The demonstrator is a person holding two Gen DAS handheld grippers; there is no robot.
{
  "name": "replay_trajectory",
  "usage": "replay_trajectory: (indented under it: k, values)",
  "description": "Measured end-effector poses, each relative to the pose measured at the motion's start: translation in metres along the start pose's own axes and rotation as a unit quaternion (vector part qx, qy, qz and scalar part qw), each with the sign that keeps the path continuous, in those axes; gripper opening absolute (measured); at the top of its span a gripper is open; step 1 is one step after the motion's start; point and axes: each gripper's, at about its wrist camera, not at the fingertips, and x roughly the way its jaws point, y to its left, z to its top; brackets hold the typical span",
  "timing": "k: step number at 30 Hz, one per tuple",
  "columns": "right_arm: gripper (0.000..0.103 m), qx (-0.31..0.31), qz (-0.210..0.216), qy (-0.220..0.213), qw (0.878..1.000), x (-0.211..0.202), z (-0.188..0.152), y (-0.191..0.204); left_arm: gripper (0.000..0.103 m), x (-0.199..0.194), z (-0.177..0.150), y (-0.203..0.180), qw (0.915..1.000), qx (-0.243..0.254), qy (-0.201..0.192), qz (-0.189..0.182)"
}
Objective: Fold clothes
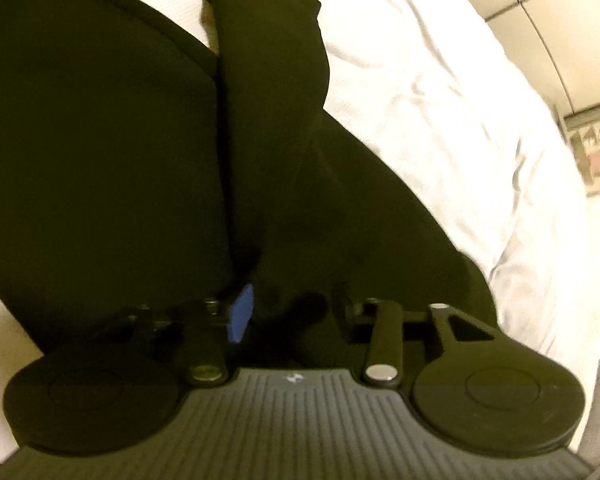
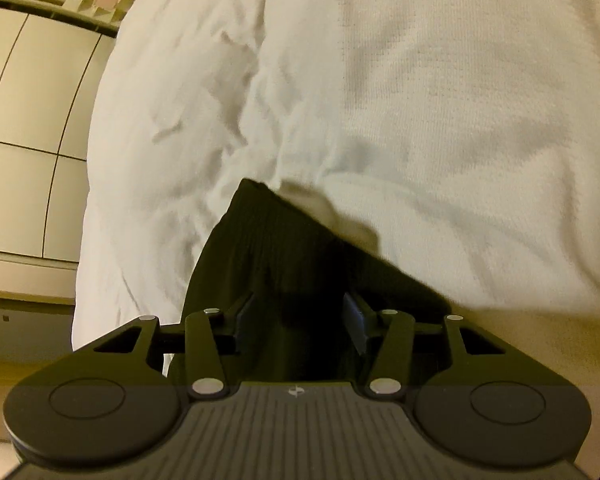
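A black garment [image 1: 100, 140] lies spread on a white bed sheet [image 1: 440, 100], with a long sleeve [image 1: 268, 60] running away from me. My left gripper [image 1: 288, 312] sits low over the garment's near part with black cloth between its jaws; one blue pad [image 1: 240, 316] shows. In the right wrist view my right gripper [image 2: 300, 320] has a ribbed black end of the garment [image 2: 268, 240] between its blue pads [image 2: 356, 320], which stand somewhat apart against the cloth.
The white sheet [image 2: 420, 100] is wrinkled and fills most of both views. Beyond the bed's edge there is a tiled floor [image 2: 28, 100] and a low piece of furniture [image 2: 16, 308]. Small clutter [image 1: 596, 148] shows at the far right.
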Motion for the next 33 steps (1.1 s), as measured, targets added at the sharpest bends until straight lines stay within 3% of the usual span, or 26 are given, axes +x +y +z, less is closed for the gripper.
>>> replay_trajectory:
  k: [1,2,4,8,12,13,15,17,19,21,23,26,28,33]
  values:
    - [0.049,-0.006,-0.002,-0.001,1.000,0.003,0.002,0.001,0.005,-0.002,0.001,-0.002,0.9999,0.013,-0.002,0.005]
    - [0.035,-0.012,-0.005,-0.001,1.000,0.005,0.004,0.003,0.000,-0.004,0.001,-0.003,0.9996,0.027,-0.003,0.010]
    - [0.017,-0.037,-0.017,-0.006,0.999,0.002,0.004,0.009,0.000,-0.009,0.004,-0.005,0.9987,0.049,-0.008,0.013]
    - [0.013,-0.089,-0.009,-0.033,0.995,-0.025,-0.003,0.030,0.000,-0.032,0.008,-0.006,0.9966,0.077,-0.027,0.000]
    - [0.013,-0.095,-0.003,-0.034,0.995,-0.051,-0.014,0.033,0.000,-0.039,0.001,-0.008,0.9959,0.087,-0.026,0.001]
    - [0.013,-0.099,-0.015,-0.030,0.994,-0.051,-0.015,0.031,0.002,-0.041,-0.001,-0.008,0.9957,0.089,-0.026,0.002]
    - [0.013,-0.095,-0.034,-0.024,0.995,-0.047,-0.017,0.024,0.020,-0.044,-0.004,-0.009,0.9952,0.094,-0.025,0.002]
    - [0.013,-0.069,-0.029,-0.026,0.997,-0.044,-0.015,0.016,0.030,-0.043,-0.003,-0.006,0.9956,0.087,-0.034,0.005]
    - [0.013,-0.066,-0.031,-0.027,0.997,-0.039,-0.015,0.016,0.033,-0.036,0.001,-0.009,0.9951,0.093,-0.033,0.000]
    - [0.014,-0.064,-0.034,-0.028,0.997,-0.036,-0.014,0.016,0.046,-0.030,-0.003,-0.012,0.9934,0.110,-0.032,0.008]
    - [0.014,-0.061,-0.035,-0.023,0.997,-0.033,-0.012,0.016,0.047,-0.020,-0.002,-0.015,0.9919,0.121,-0.029,0.024]
    - [0.014,-0.056,-0.040,-0.017,0.998,-0.026,-0.012,0.014,0.033,-0.001,0.003,-0.014,0.9916,0.119,-0.021,0.046]
    - [0.014,-0.054,-0.038,-0.015,0.998,-0.026,-0.013,0.013,0.003,0.007,0.006,-0.016,0.9895,0.129,-0.020,0.062]
    - [0.003,-0.077,-0.028,-0.020,0.996,-0.032,-0.010,0.021,0.002,-0.027,0.002,-0.019,0.9847,0.152,-0.062,0.059]
